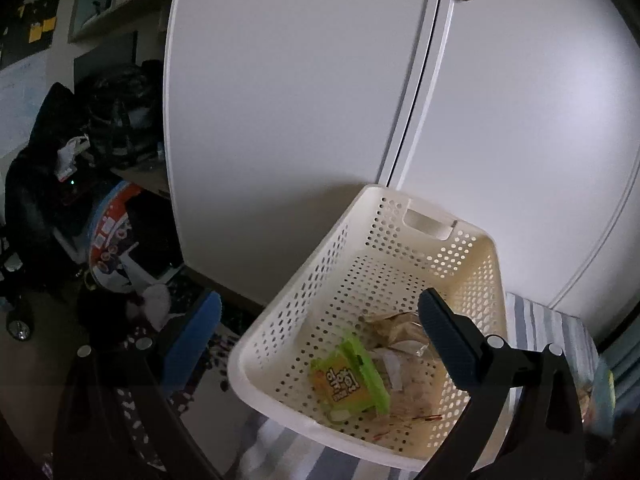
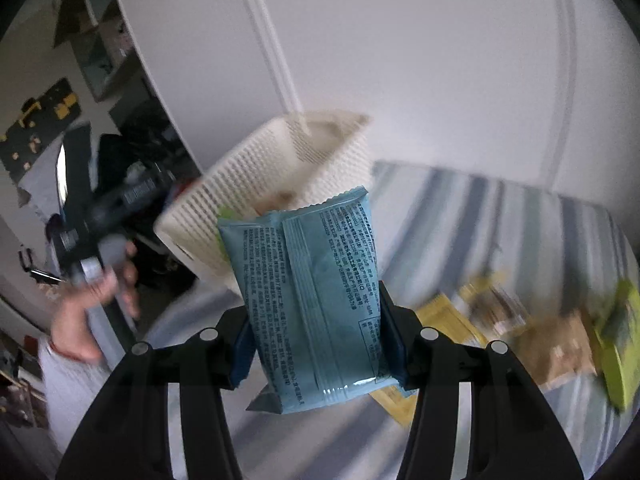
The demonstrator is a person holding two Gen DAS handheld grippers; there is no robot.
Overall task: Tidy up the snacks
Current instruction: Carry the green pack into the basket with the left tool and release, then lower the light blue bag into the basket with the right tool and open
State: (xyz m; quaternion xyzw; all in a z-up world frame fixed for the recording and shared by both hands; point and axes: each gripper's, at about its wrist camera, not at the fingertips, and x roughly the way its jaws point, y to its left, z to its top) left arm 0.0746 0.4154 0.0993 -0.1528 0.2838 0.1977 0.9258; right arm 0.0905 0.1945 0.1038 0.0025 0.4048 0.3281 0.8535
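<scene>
A cream perforated basket [image 1: 312, 276] stands on a striped bedcover [image 1: 548, 320] and holds a green and orange snack pack [image 1: 348, 380] and a crinkled clear packet [image 1: 396, 332]. My left gripper [image 1: 320, 344] hangs open over the basket's near left corner, one finger outside the wall and one above the inside. In the right wrist view my right gripper [image 2: 320, 332] is shut on a light blue snack packet [image 2: 316, 304], held upright in front of the basket [image 2: 264, 176]. Several loose snacks [image 2: 560, 344] lie blurred on the bedcover at right.
White wardrobe doors [image 1: 300, 92] rise right behind the basket. Dark clutter, a chair and a round patterned object [image 1: 112, 236] fill the floor at left. A person's hand [image 2: 96, 300] grips the left gripper's handle in the right wrist view.
</scene>
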